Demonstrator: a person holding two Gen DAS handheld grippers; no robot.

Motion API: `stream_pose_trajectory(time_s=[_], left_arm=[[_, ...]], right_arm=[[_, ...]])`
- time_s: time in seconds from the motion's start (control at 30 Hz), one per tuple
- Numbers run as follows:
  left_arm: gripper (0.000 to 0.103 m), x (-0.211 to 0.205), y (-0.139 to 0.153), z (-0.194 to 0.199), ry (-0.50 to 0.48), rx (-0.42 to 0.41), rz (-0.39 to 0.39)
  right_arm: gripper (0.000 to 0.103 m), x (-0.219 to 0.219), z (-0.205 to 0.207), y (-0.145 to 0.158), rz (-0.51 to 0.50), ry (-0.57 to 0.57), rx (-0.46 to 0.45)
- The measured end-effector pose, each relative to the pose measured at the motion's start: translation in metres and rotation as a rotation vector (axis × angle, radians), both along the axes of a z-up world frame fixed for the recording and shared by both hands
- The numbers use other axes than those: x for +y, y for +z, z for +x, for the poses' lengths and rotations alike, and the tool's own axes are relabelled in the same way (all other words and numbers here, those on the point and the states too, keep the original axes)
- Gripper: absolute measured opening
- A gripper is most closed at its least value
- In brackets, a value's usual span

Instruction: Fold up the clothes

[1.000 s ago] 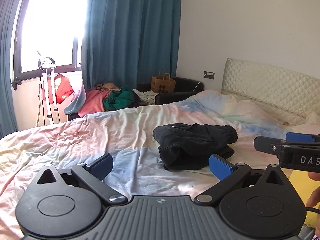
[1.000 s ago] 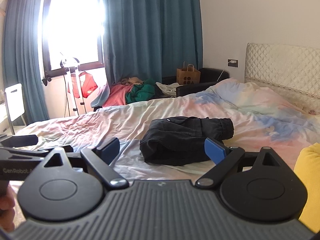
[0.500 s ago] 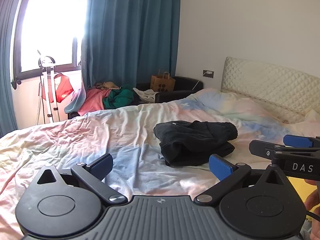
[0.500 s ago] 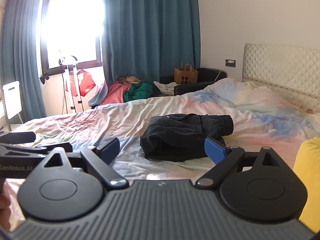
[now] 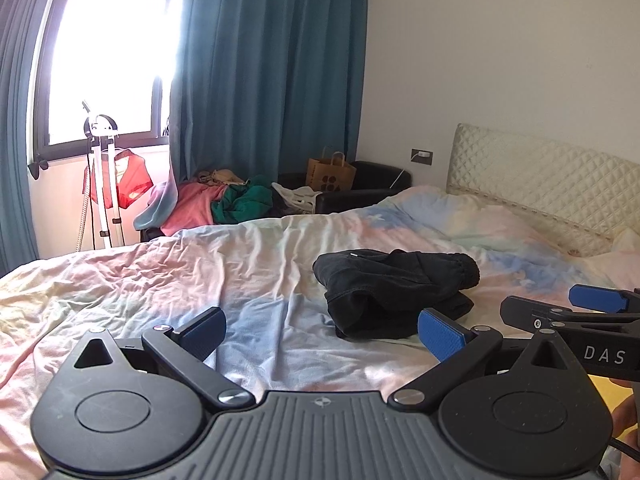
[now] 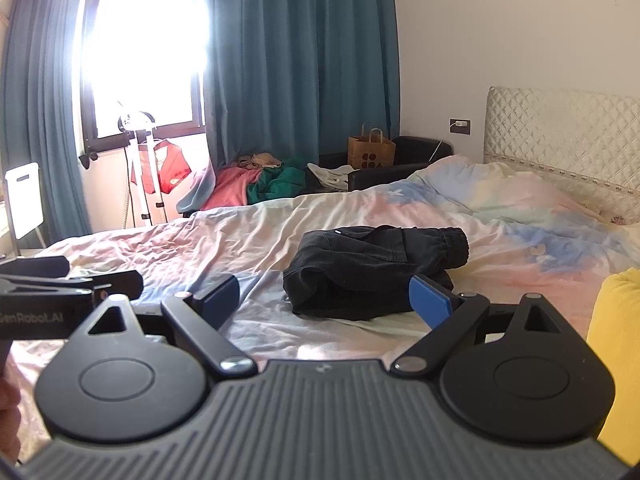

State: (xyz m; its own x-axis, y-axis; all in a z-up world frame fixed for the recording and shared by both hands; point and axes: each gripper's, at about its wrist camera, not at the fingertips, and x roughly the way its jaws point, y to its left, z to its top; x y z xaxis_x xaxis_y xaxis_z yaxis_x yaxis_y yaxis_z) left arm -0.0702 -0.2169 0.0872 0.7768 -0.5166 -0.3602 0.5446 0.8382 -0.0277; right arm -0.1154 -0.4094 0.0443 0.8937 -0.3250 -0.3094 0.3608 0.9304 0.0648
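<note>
A black garment (image 5: pixel 394 290) lies bunched in a loose bundle in the middle of the pastel bed cover (image 5: pixel 160 280); it also shows in the right wrist view (image 6: pixel 372 272). My left gripper (image 5: pixel 322 330) is open and empty, held above the cover short of the garment. My right gripper (image 6: pixel 324 300) is open and empty, also short of the garment. Each gripper shows from the side in the other's view, the right one (image 5: pixel 580 312) and the left one (image 6: pixel 68 284).
A quilted headboard (image 5: pixel 552 176) stands at the right. A pile of pink and green clothes (image 5: pixel 224 204) and a paper bag (image 5: pixel 330 170) sit beyond the bed by the blue curtains. A yellow cushion (image 6: pixel 616 332) lies at the near right. A white stand (image 5: pixel 104 176) is by the window.
Both grippers have drawn back and risen slightly, so the black garment sits a little lower and farther in view. Jaws unchanged.
</note>
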Motion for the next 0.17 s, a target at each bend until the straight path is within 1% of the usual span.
stream_pose_trajectory(time_s=[0.17], left_arm=[[0.103, 0.0015, -0.0012, -0.0021, 0.001, -0.005, 0.001]], right_arm=[[0.094, 0.0018, -0.001, -0.0025, 0.001, -0.002, -0.003]])
